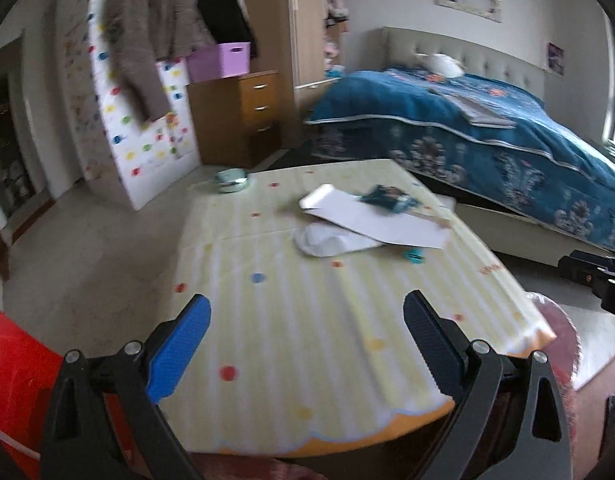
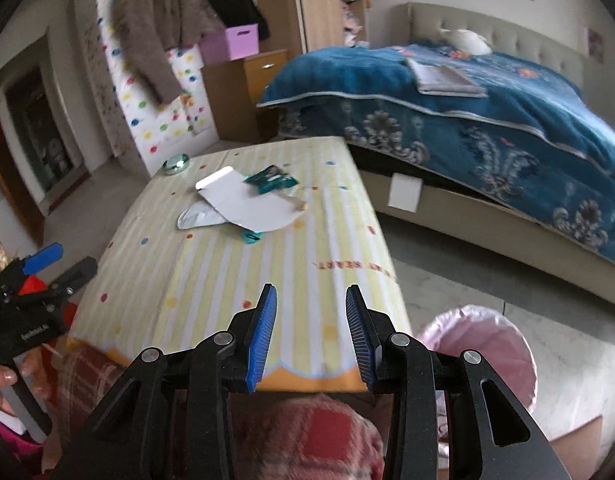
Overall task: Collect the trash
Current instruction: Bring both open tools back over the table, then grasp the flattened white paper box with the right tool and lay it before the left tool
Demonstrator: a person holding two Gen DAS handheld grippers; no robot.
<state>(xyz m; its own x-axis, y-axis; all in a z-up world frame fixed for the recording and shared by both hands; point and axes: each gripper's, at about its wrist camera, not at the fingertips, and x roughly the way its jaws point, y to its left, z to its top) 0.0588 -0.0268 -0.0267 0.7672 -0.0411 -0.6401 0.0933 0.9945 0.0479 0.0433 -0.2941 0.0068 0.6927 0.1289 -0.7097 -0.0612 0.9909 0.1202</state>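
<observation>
nearest the lens, the right gripper [image 2: 310,334] hangs over the near edge of the table [image 2: 211,280], its blue-padded jaws parted with nothing between them, above a red plaid cloth [image 2: 319,432] at the bottom of the view. the left gripper [image 1: 307,344] is spread wider, also empty, over the same near edge; it shows again at the left of the right wrist view [image 2: 59,264], gripped by a hand [image 2: 3,380]. the table wears a yellow-striped cover with coloured dots. the trash lies together toward the far half of the table, well apart from both grippers: a flat white sheet of paper [image 1: 371,220] overlapping a crumpled white piece [image 1: 327,240], a dark teal wrapper [image 1: 389,198] resting on the sheet's far side, and a small teal bit [image 1: 413,256] just beside the sheet's near edge. a round pale green tin [image 1: 231,180] sits at the far left corner. a bin with a pink liner [image 2: 487,344] stands on the floor just right of the table's near corner. a red object [image 1: 15,380] shows at the lower left of the left wrist view. behind the table stands a bed [image 1: 487,128] with a blue floral cover.
</observation>
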